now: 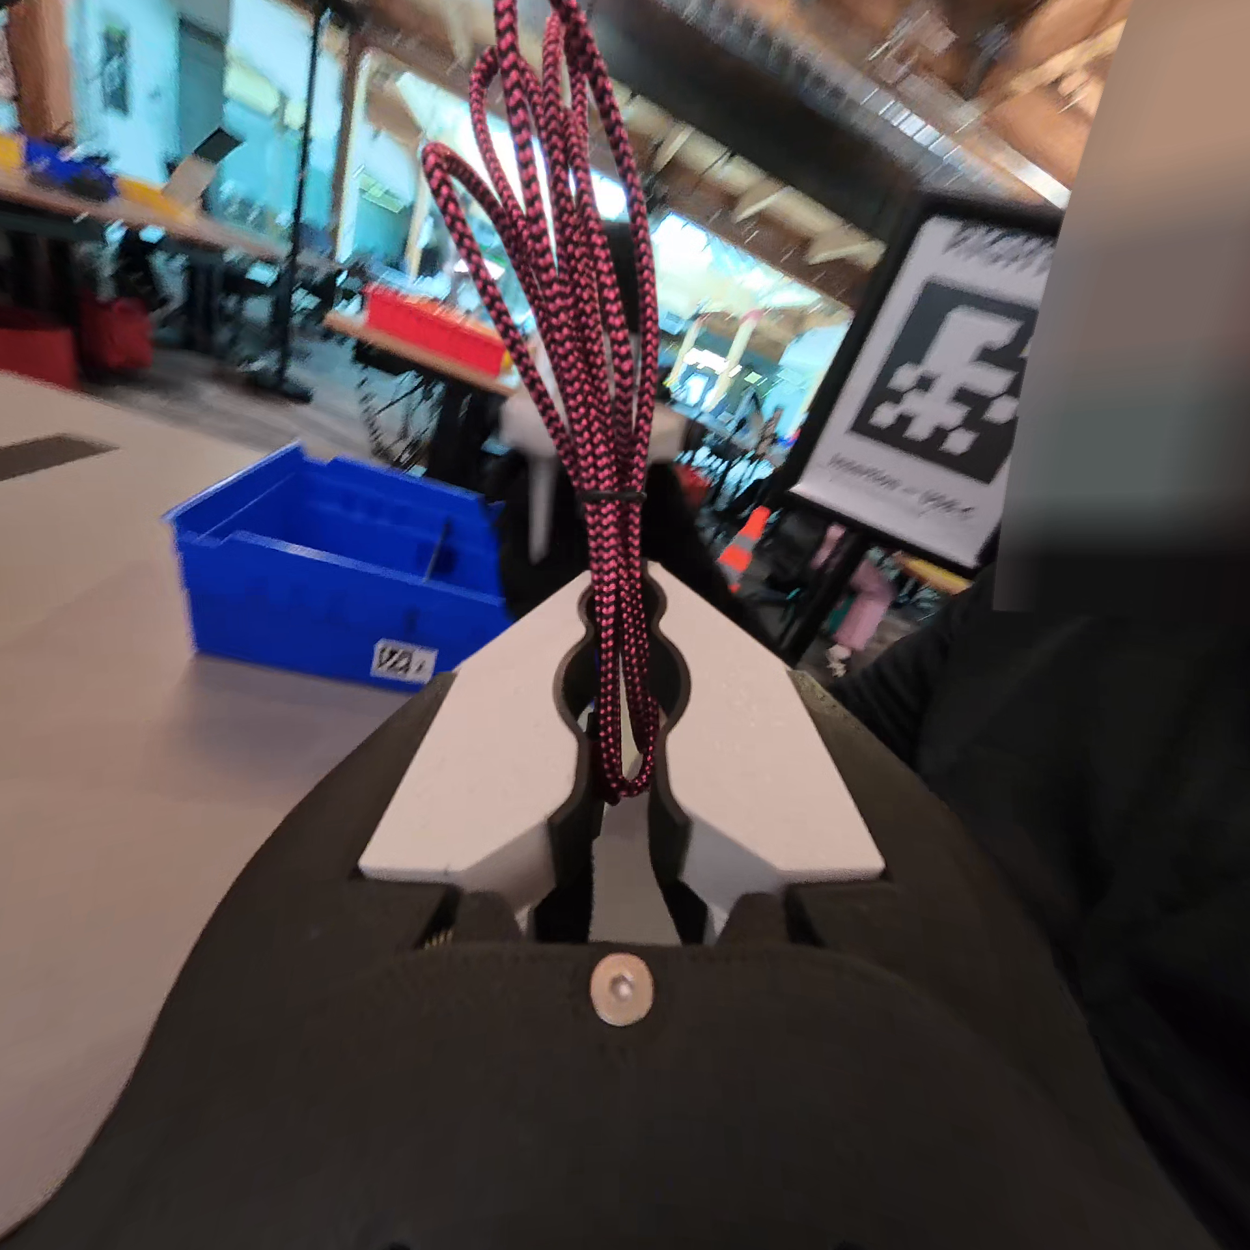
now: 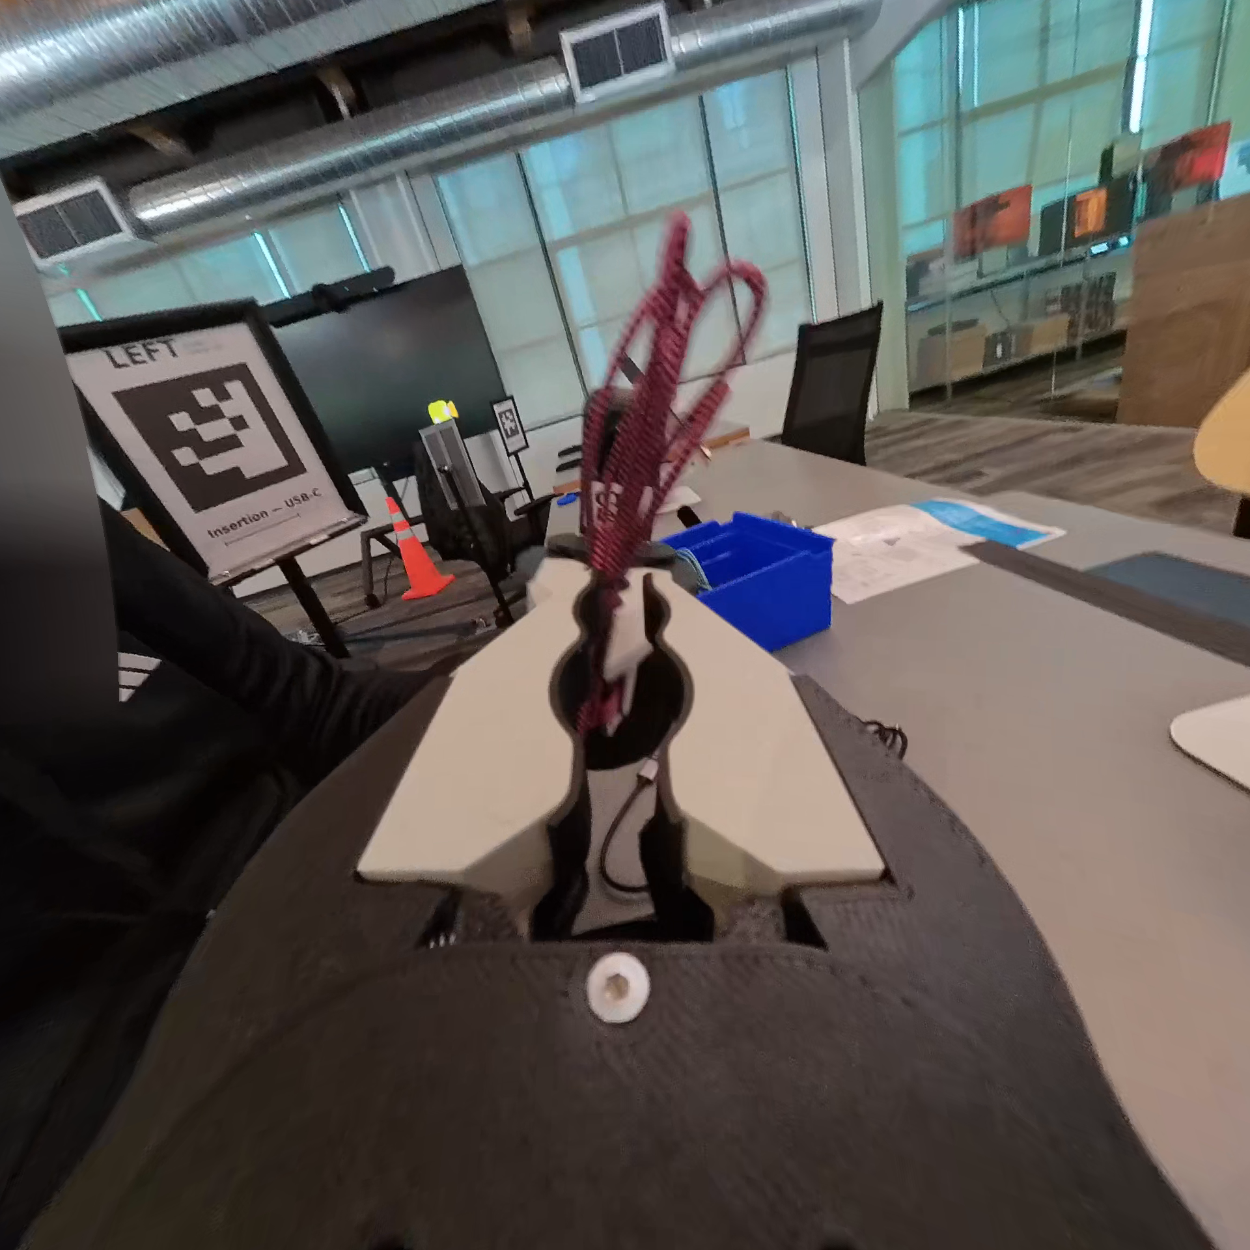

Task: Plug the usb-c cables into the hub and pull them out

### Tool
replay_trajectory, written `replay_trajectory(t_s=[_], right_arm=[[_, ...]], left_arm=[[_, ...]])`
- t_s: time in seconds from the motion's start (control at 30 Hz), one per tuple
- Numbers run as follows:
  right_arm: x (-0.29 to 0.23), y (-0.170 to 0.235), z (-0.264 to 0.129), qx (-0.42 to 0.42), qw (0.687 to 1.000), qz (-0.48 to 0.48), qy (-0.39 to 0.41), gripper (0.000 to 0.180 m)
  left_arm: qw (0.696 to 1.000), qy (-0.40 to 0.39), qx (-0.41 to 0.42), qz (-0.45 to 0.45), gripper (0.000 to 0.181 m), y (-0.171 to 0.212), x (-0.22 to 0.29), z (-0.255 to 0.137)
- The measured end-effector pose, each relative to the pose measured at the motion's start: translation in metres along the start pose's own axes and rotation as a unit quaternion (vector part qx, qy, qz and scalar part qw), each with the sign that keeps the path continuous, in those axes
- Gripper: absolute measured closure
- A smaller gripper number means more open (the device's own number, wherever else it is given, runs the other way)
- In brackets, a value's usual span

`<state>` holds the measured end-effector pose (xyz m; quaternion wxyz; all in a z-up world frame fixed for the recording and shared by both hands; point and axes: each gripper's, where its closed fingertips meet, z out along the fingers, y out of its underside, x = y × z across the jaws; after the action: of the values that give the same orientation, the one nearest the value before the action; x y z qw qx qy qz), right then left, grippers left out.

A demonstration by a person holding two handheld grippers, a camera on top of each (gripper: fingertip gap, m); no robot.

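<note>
Here the braided pink-and-black cable, seemingly bundled, stands upright.

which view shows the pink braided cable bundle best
The left wrist view: the pink braided cable is sharp there, its loops, weave and black tie clear, pinched in the left gripper. The right wrist view shows the bundle smeared by motion blur above the right gripper.

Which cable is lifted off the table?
The pink-and-black braided cable, bundled with a tie and clamped in the left gripper. The thin dark cable with a silver plug lies flat on the grey table.
</note>
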<state>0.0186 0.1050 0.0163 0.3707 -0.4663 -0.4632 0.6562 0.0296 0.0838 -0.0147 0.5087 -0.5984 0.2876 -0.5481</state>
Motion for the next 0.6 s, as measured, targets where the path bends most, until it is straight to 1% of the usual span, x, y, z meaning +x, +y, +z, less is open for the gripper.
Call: replay_trajectory(t_s=[0.17,0.27,0.4,0.6], right_arm=[[-0.002,0.012,0.004,0.013,0.999,0.032,-0.031,0.173],[-0.007,0.011,0.006,0.024,0.997,0.04,-0.053,0.174],[-0.01,0.011,0.006,0.026,0.997,0.042,-0.065,0.174],[-0.011,0.013,0.007,0.024,0.996,0.047,-0.072,0.178]], left_arm=[[1.0,0.011,0.007,0.0,0.176,-0.002,0.004,0.002],[1.0,0.011,0.007,0.0,0.176,-0.002,0.005,0.002],[1.0,0.015,0.01,-0.002,0.176,-0.003,0.005,0.001],[1.0,0.019,0.011,-0.005,0.176,-0.002,0.006,0.003]])
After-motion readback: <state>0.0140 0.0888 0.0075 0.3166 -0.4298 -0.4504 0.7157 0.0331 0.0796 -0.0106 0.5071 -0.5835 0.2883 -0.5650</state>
